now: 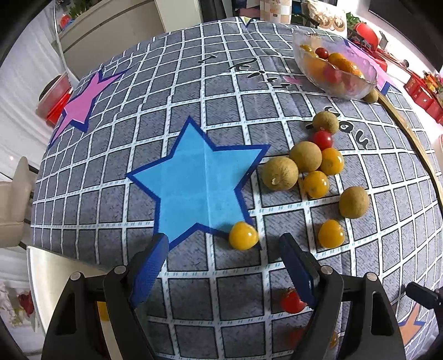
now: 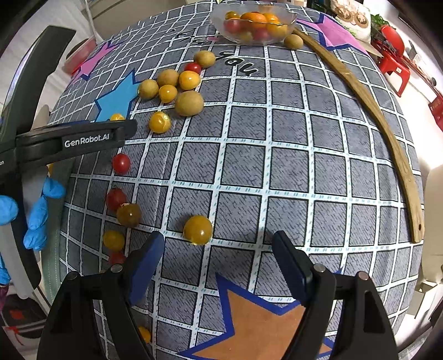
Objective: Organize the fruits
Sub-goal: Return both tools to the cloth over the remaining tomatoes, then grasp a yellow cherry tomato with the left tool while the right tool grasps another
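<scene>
A glass bowl holding oranges and cherry tomatoes stands at the far right of the table; it also shows in the right wrist view. My left gripper is open and empty, with a yellow tomato just ahead between its fingertips. A cluster of brown longans, yellow tomatoes and a red tomato lies to its right. My right gripper is open and empty, with a yellow tomato just ahead. Red tomatoes lie to its left.
The table has a grey checked cloth with a blue star, pink star and orange star. A curved wooden stick lies along the right side. The left gripper's body and a blue-gloved hand are at left.
</scene>
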The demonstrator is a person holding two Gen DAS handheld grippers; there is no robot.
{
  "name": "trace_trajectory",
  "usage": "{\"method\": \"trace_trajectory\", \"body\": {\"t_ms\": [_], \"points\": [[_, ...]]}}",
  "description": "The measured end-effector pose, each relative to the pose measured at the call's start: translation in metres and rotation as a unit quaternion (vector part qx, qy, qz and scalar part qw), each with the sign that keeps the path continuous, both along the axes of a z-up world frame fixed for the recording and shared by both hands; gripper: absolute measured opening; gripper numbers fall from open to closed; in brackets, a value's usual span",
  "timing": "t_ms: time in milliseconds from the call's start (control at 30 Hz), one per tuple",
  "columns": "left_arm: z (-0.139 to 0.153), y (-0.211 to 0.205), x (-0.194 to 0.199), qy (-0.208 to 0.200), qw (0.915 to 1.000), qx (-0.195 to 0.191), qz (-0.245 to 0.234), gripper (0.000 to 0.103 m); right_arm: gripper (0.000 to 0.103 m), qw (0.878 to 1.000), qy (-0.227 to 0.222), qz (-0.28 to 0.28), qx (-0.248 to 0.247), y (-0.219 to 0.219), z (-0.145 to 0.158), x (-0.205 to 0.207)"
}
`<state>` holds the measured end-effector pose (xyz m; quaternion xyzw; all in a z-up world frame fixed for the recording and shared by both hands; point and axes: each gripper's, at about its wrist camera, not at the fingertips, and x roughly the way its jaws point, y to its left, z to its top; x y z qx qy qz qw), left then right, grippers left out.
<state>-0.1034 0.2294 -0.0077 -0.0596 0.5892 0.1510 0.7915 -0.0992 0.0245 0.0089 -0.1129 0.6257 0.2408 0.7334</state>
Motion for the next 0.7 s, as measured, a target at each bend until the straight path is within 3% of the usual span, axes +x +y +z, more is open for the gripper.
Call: {"method": "trace_trajectory", "body": {"t_ms": [100,233,433,500,567,633,700], "points": [[0.001,-0.002,0.001,-0.006,0.9999,-0.007,-0.004,0.074,0.083,1.000,-0.004,0.007,-0.004,0.004,-0.002,0.000],[0.003,-0.008,0.000,-0.011,0.9998,-0.014,-0.005,0.072,0.077,0.999,-0.021,0.023,-0.017,0.016,-0.003,-0.001],[0.006,-0.017,-0.002,-0.018,0.9990,-0.039,-0.016,0.046,0.057,0.997,-0.047,0.054,-0.042,0.034,-0.003,-0.010],[0.008,-0.025,-0.002,-0.021,0.9986,-0.040,-0.028,0.027,0.049,0.996,-0.053,0.058,-0.048,0.038,-0.003,-0.012],[0.009,-0.030,-0.002,-0.022,0.9982,-0.046,-0.033,0.022,0.030,0.995,-0.057,0.061,-0.049,0.040,-0.003,-0.013],[0.010,-0.031,-0.005,-0.023,0.9978,-0.053,-0.032,0.022,0.023,0.996,-0.051,0.058,-0.040,0.039,-0.002,-0.012],[0.012,-0.030,-0.008,-0.024,0.9974,-0.063,-0.028,0.021,0.023,0.998,-0.035,0.044,-0.020,0.035,-0.002,-0.009]]}}
